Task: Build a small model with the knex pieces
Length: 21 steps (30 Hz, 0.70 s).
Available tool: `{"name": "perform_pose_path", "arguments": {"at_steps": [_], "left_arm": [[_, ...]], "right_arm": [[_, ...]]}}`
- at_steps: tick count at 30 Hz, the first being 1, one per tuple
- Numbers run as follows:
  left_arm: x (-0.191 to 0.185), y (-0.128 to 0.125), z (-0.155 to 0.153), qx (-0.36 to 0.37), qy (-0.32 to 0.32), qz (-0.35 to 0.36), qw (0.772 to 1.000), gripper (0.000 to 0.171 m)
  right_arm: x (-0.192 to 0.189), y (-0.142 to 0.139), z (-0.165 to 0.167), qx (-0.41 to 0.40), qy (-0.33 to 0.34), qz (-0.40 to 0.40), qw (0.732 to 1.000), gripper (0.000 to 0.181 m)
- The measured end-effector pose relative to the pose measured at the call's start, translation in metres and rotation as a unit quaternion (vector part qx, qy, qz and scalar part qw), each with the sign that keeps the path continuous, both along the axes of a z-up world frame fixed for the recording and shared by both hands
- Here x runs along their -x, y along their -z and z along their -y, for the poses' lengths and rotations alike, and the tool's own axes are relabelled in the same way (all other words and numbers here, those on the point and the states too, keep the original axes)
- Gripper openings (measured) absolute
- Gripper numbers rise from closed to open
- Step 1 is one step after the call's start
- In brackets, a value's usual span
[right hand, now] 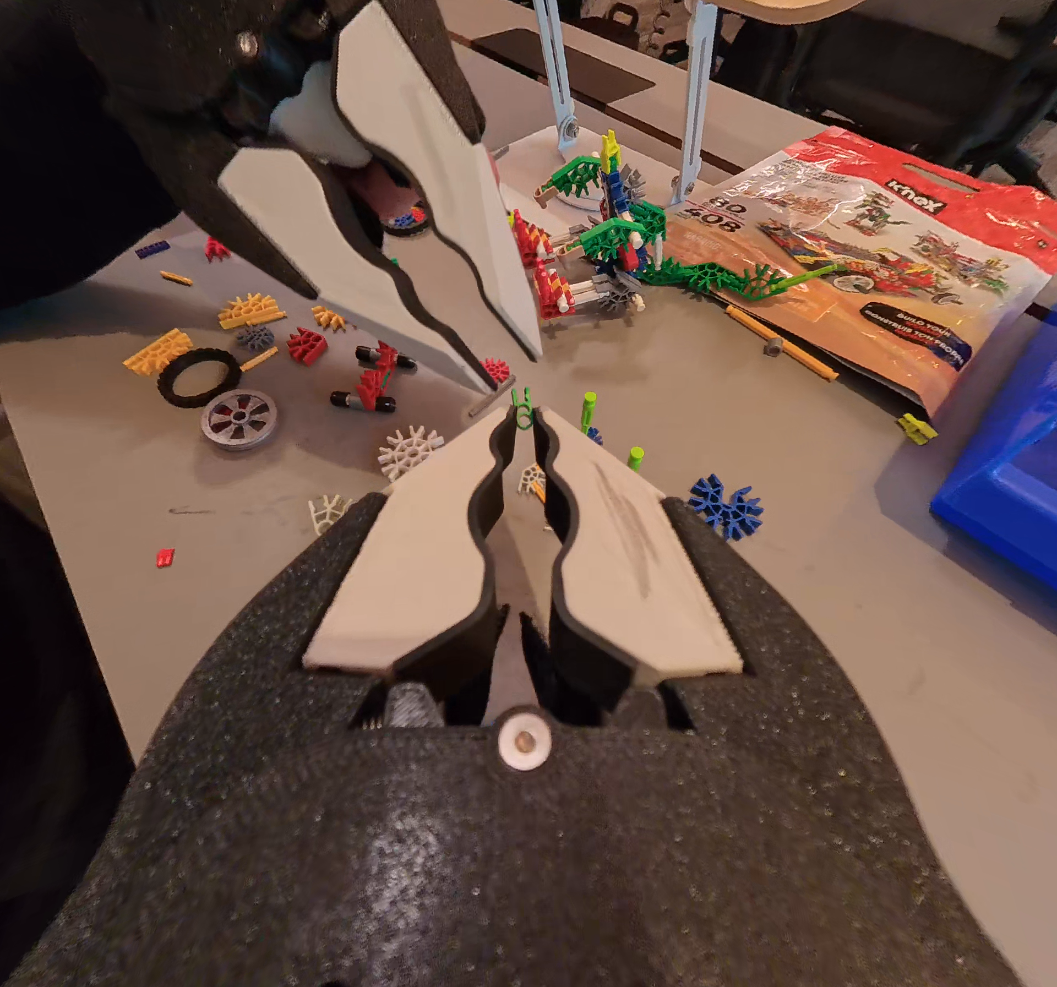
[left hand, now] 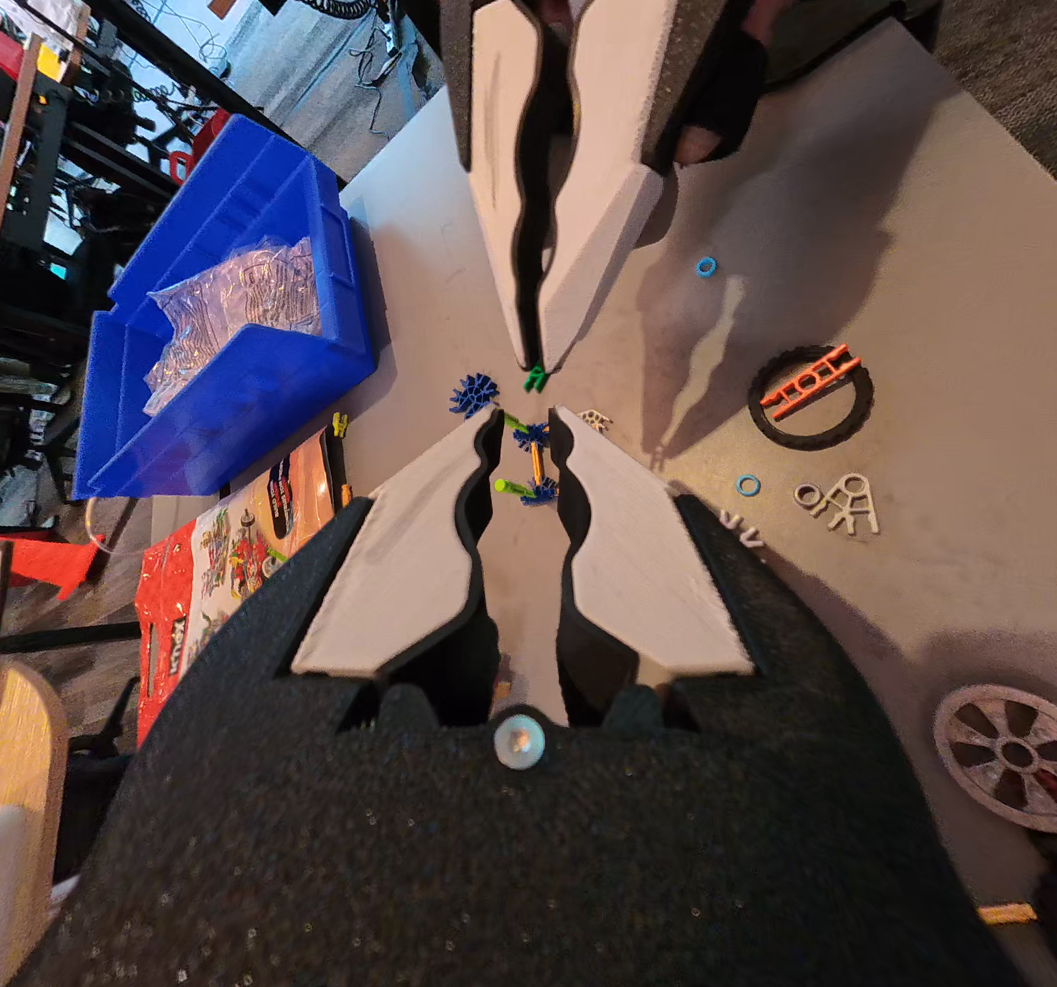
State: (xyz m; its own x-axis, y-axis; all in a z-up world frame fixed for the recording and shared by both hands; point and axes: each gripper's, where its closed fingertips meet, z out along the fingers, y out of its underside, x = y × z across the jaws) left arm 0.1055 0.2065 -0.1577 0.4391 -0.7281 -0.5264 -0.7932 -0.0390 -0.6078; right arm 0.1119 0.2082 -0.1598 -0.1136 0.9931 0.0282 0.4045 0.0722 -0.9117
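Right gripper (right hand: pixel 525 415): fingers drawn together on a small green clip connector (right hand: pixel 521 409), pinched at the very tips; the clip's forked end projects beyond them. In the left wrist view the same gripper (left hand: pixel 536 367) enters from the top with the green clip (left hand: pixel 536 379) at its tips.

Left gripper (left hand: pixel 525 416): fingers parted, holding nothing. A small assembly of blue snowflake connectors with an orange rod and light-green rods (left hand: pixel 533 465) lies on the table (left hand: pixel 858 216) in the gap between its fingers, just short of the tips. In the right wrist view this gripper (right hand: pixel 512 373) comes in from upper left, its tips close to the green clip, and one tip is at a short grey rod (right hand: pixel 492 396).

A loose blue snowflake connector (left hand: pixel 473 394) lies just left of the left gripper's tips. A black tyre with an orange piece inside (left hand: pixel 811 396), two light-blue rings (left hand: pixel 748 485) and a grey spoked wheel (left hand: pixel 1006 753) lie to the right. A blue bin (left hand: pixel 229 359) holding a clear plastic bag and a printed red package (left hand: pixel 229 559) lie to the left.
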Motion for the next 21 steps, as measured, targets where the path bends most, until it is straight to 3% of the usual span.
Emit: {"name": "perform_pose_path", "arguments": {"at_steps": [21], "left_arm": [[-0.012, 0.0, -0.01, -0.078, 0.015, -0.039, 0.996, 0.011]], "right_arm": [[-0.002, -0.007, -0.001, 0.086, -0.012, -0.019, 0.996, 0.005]]}}
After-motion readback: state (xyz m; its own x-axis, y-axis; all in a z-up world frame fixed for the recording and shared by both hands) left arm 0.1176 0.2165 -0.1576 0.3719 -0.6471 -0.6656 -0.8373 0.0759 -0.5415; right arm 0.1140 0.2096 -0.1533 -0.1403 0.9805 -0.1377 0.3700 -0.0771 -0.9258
